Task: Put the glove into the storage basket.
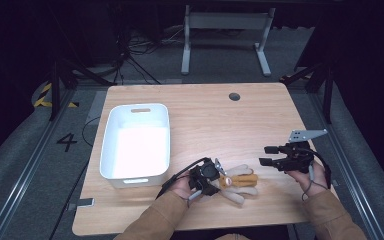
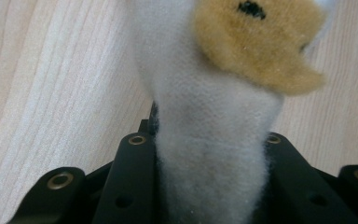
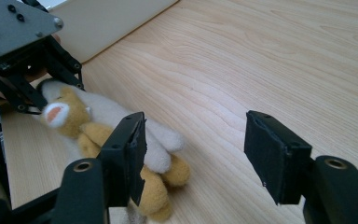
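High view: plush toy lying near front edge of desk, clamped at one end by left gripper; right gripper near right edge, jaws wide, holding nothing. White bin toward left edge.

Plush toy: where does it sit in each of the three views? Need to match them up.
High view: plush toy lies on the table near the front edge, just right of the left gripper.
Left gripper view: its white body runs up the centre between the black jaws, which press on it.
Right gripper view: lower left, behind the near jaw.
Shared landmark: the toy's tan patches.
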`<state>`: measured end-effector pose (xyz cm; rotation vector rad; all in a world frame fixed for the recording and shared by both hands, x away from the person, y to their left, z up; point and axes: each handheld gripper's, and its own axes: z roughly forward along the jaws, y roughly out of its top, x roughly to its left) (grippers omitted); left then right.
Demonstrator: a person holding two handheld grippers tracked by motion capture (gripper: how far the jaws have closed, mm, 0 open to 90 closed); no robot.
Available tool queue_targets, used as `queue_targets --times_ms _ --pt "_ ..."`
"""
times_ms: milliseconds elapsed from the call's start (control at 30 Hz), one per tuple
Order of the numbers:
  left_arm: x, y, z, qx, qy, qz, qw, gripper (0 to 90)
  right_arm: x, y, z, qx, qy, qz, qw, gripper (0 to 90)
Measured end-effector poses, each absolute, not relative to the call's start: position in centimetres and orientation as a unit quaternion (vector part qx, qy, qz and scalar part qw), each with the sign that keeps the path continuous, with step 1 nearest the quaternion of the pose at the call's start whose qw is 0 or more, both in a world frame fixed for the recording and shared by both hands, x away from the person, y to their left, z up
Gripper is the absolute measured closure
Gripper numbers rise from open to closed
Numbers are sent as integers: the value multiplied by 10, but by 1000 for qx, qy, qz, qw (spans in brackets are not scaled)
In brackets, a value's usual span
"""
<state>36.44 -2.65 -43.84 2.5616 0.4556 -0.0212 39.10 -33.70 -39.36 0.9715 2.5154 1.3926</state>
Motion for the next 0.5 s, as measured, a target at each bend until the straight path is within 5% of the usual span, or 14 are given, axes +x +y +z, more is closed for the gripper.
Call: queue_targets --times_ms 500 --pt "370 -11 -422 917 198 -28 344 710 385 -351 -390 334 816 466 69 406"
